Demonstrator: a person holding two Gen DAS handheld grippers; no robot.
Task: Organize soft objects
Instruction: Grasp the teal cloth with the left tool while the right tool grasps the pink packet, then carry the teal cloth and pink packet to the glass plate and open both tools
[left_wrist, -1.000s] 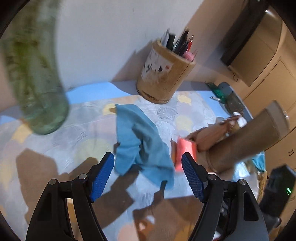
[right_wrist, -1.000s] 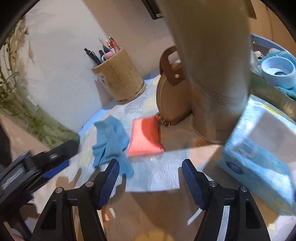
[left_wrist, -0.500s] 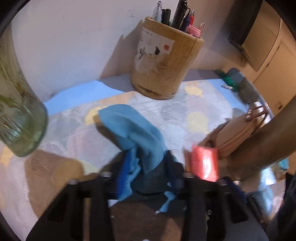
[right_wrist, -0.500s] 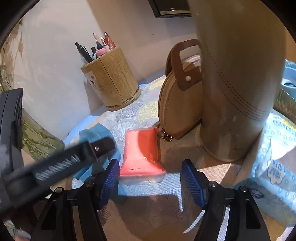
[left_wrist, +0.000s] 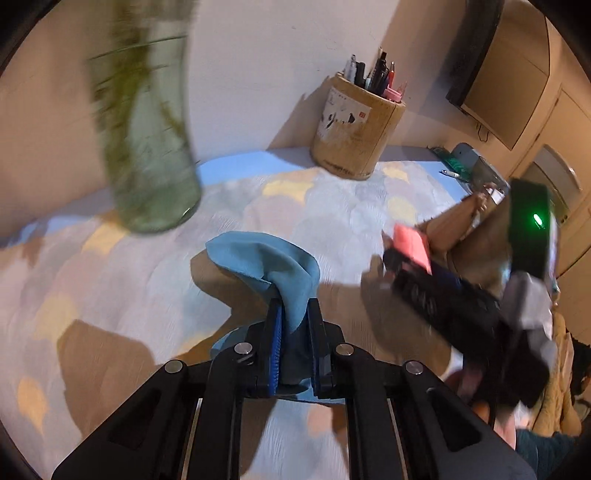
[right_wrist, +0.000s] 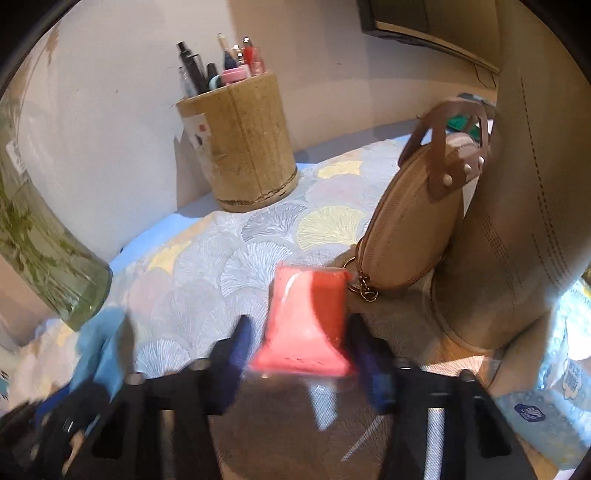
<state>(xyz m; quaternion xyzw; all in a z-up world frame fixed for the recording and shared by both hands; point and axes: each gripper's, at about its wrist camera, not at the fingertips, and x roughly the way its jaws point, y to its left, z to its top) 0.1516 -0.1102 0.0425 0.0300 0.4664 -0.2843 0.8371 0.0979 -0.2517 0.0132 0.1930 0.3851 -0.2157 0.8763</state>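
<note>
We have the left gripper clamped tight on the blue cloth, which drapes off its fingers onto the patterned bench. Our right gripper is closing around the pink packet (blurred; contact unclear), lying beside the tan round purse.

Blue cloth crumpled, bunched upward on tablecloth; pink plastic-wrapped packet flat beside it.
</note>
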